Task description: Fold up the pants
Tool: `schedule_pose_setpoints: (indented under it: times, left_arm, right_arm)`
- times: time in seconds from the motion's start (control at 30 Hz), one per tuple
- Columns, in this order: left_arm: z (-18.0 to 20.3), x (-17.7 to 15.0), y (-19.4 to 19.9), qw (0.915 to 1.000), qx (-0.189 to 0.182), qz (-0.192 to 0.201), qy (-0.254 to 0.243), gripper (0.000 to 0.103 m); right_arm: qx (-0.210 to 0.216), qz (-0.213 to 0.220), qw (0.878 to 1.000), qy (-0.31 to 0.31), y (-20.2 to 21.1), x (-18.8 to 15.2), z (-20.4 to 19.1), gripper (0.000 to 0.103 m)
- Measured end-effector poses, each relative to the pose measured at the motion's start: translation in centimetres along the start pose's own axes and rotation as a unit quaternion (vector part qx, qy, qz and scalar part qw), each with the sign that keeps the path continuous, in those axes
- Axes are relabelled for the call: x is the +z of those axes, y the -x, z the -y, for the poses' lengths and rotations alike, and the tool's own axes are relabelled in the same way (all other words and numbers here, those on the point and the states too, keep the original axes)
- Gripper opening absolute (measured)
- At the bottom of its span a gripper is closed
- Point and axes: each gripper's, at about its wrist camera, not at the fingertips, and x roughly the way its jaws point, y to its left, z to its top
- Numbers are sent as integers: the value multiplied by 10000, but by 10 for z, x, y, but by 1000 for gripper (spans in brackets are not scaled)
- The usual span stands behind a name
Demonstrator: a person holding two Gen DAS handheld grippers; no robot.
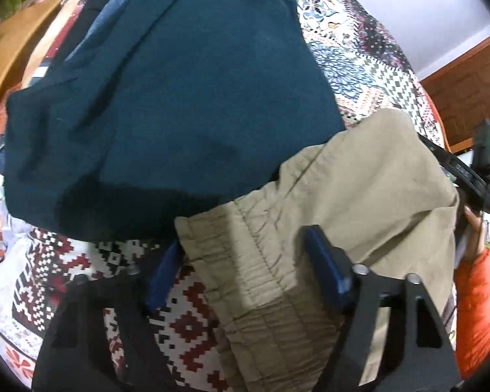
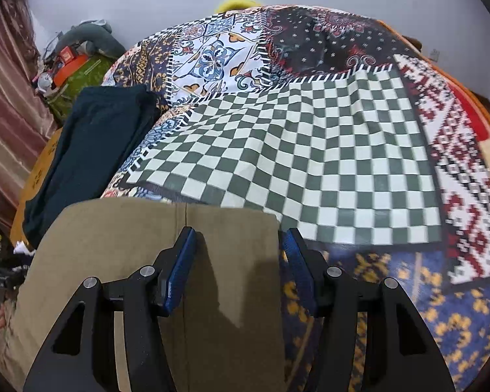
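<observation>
Two claws work over a bed spread with a patchwork quilt (image 2: 326, 150). The khaki pants (image 1: 359, 192) lie folded on the quilt, elastic waistband toward the left wrist camera. The left claw (image 1: 241, 261) has its blue fingers (image 1: 323, 261) spread apart, straddling the waistband edge without pinching it. The right claw (image 2: 238, 261) is also spread wide, one finger over the tan cloth (image 2: 166, 245), the other just past its edge. Dark teal pants (image 1: 179, 91) lie beside the khaki pair, partly overlapped by it.
</observation>
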Motion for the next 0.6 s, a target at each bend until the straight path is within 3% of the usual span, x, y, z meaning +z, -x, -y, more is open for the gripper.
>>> schedule_pose_setpoints:
  times: [0.1, 0.2, 0.27, 0.47, 0.5, 0.6]
  left_arm:
    - [7, -2, 3, 9996, 134, 167, -180, 66]
    - [13, -5, 10, 9982, 400, 323, -321, 50]
    - [16, -7, 15, 9969, 530, 414, -406, 45]
    - [33, -12, 43, 9888, 1023, 614, -896, 32]
    - [37, -12, 53, 9869, 1087, 706, -962, 4]
    - [50, -10, 87, 9831, 1109, 1042, -1016, 5]
  right_arm:
    - [150, 3, 9998, -155, -1, -4, 2, 46]
    - [268, -33, 9995, -184, 3, -6, -1, 32]
    - [263, -14, 9996, -92, 6, -7, -6, 12]
    - [-116, 411, 9979, 488, 41, -7, -32, 9]
    - [-132, 519, 9974, 482, 51, -6, -33, 9]
    - [-278, 883, 9942, 547, 85, 2, -37, 8]
